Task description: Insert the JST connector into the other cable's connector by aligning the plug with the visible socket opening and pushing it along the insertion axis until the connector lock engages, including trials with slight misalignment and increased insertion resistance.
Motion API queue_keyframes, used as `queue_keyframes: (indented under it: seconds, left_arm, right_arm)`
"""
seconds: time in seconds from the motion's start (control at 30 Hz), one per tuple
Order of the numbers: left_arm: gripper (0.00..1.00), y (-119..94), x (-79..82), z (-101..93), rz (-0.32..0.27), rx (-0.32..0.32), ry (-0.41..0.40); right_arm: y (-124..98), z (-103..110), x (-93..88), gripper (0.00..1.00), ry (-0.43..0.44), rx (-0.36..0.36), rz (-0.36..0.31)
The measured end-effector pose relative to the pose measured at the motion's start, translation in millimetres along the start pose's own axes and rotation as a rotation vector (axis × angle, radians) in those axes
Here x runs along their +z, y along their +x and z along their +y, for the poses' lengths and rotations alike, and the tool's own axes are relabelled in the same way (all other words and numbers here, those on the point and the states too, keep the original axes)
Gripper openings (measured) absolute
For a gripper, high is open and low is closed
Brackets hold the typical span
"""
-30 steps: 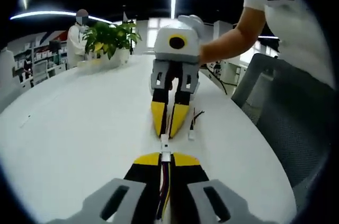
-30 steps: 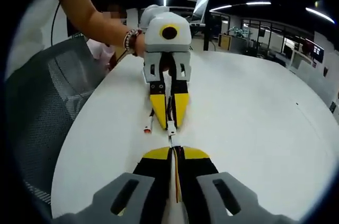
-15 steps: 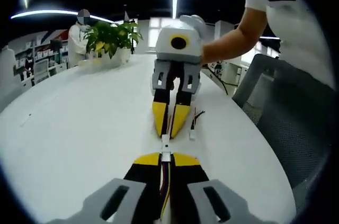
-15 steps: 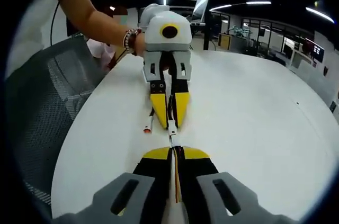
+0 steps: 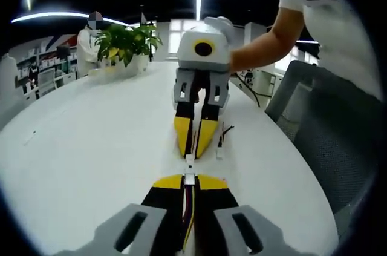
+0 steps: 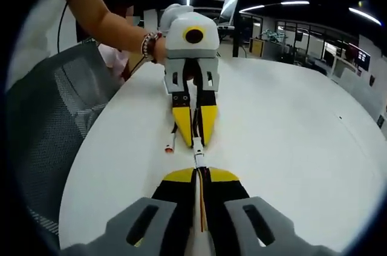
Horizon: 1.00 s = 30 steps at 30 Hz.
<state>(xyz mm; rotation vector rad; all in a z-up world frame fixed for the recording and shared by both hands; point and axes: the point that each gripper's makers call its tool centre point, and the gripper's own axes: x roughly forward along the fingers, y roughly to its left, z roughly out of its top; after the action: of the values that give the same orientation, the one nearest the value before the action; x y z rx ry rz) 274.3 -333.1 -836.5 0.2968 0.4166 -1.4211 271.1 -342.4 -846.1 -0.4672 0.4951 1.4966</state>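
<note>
Left gripper and right gripper are facing nose to nose, each clamping its JST connector; housings are touching on one axis (lock state unclear).

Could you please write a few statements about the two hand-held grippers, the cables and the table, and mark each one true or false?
1. The left hand-held gripper and the right hand-held gripper face each other tip to tip. True.
2. Each is shut on a cable, with white connectors between the tips. True.
3. A spare cable lies on the white table beside the right hand-held gripper. True.
4. The potted plant stands between the two grippers. False: it stands far back on the table.
5. The left hand-held gripper's jaws are wide open. False: they are closed on wires.
</note>
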Motion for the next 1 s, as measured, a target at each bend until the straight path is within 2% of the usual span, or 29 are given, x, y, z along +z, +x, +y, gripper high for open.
queue_keyframes:
  seconds: [0.13,0.2,0.3,0.63,0.87,1.0]
  left_arm:
    - [0.00,0,3.9,-1.9,-0.022,-0.015,-0.010]
    - [0.00,0,3.5,0.1,-0.009,-0.005,0.015]
    - [0.00,-1,3.2,0.8,-0.007,-0.007,0.014]
    - [0.00,-4,8.6,4.6,-0.019,-0.004,0.016]
    - [0.00,-5,7.8,6.6,-0.020,-0.001,0.013]
    - [0.00,-2,2.8,13.8,-0.002,0.008,0.013]
  right_arm:
    - [1,3,7.7,0.04,0.007,0.015,-0.032]
    - [2,1,7.4,0.03,-0.029,0.003,-0.018]
    - [2,0,7.5,0.03,-0.004,0.004,-0.023]
    - [1,-3,11.0,0.03,-0.007,-0.005,-0.031]
    - [1,-4,13.4,0.03,0.002,-0.006,-0.041]
    - [2,-8,14.4,0.03,-0.011,-0.019,-0.041]
